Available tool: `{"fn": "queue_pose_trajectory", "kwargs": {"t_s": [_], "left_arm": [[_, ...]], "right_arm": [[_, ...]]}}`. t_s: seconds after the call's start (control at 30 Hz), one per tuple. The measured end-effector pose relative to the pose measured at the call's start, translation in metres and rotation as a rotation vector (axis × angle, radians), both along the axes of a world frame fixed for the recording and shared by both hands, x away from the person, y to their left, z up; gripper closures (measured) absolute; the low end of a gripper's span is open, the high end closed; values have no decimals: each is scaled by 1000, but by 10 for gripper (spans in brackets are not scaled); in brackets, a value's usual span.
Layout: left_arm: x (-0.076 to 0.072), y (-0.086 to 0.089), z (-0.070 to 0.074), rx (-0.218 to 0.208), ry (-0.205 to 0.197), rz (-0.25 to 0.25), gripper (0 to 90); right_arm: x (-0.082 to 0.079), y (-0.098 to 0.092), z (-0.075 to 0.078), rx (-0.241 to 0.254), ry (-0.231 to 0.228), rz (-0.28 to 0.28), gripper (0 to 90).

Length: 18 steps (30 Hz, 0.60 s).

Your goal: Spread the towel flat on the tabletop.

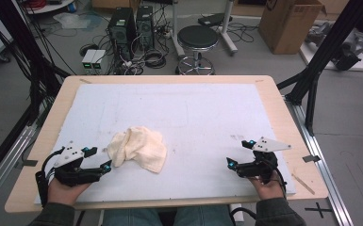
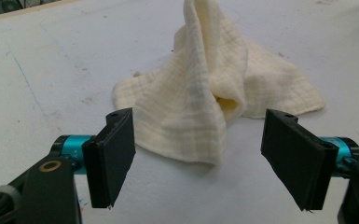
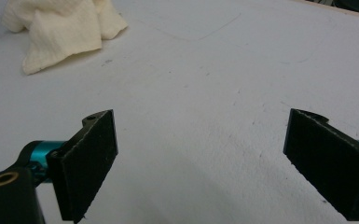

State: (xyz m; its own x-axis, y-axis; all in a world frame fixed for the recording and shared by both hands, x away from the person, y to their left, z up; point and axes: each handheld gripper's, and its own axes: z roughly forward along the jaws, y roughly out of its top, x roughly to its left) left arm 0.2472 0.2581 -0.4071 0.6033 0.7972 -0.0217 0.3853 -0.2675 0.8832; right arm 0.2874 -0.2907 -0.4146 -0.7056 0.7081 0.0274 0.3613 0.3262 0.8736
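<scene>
A crumpled cream cloth [image 1: 138, 148] lies on the white mat [image 1: 188, 113], left of the middle and near the front. My left gripper [image 1: 98, 159] rests at the front left, open, its tips just short of the cloth's left edge. In the left gripper view the cloth [image 2: 210, 93] bunches up into a peak straight ahead, beyond the wide-apart jaws [image 2: 205, 158]. My right gripper [image 1: 240, 153] stands open at the front right, pointing left over bare mat. Its own view has the cloth [image 3: 63, 28] far off at the top left, and nothing between the jaws [image 3: 200, 163].
The mat covers most of a wooden table [image 1: 273, 94]. Beyond the table's far edge are a black stool [image 1: 197, 40], computer towers [image 1: 131, 26], cables and a cardboard box [image 1: 290, 23] on the floor. Black frame legs [image 1: 320, 56] stand at the right.
</scene>
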Motion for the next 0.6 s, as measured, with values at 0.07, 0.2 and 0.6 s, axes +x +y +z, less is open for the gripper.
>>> {"fn": "queue_pose_trajectory", "kwargs": {"t_s": [0.07, 0.2, 0.6], "left_arm": [[0, 0, 0, -1, 0, -2, 264], [0, -1, 0, -7, 1, -6, 264], [0, -3, 1, -11, 1, -16, 264]], "right_arm": [[-1, 0, 0, 2, -1, -1, 89], [-2, 0, 1, 3, -2, -3, 89], [-4, -2, 2, 7, -6, -2, 89]]}}
